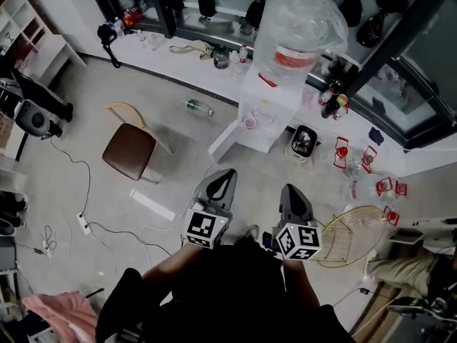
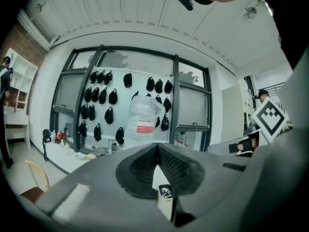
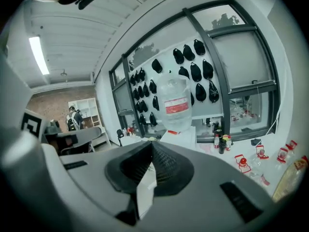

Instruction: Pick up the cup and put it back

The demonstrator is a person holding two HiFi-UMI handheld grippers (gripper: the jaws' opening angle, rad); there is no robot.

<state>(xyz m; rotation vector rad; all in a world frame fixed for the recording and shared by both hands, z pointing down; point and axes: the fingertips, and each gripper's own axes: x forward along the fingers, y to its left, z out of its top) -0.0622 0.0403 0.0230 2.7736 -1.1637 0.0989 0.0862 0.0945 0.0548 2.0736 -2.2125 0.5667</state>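
A small pink cup [image 1: 250,122] sits in the tap recess of the white water dispenser [image 1: 265,109], which carries a large clear bottle [image 1: 296,27]. Both grippers are held low in front of the person, well short of the dispenser. My left gripper [image 1: 220,183] is shut with nothing between its jaws, and my right gripper [image 1: 294,197] is likewise shut and empty. In the left gripper view the jaws meet at a point [image 2: 157,147] below the bottle [image 2: 144,120]. The right gripper view shows its closed tip [image 3: 151,145] aimed toward the bottle [image 3: 175,104]. The cup is hidden in both gripper views.
A brown chair [image 1: 130,151] stands on the floor to the left. A black bin [image 1: 303,141] sits right of the dispenser, with red-capped containers [image 1: 343,152] and a wire basket [image 1: 350,234] beyond. A bottle [image 1: 200,107] and cables [image 1: 86,224] lie on the floor.
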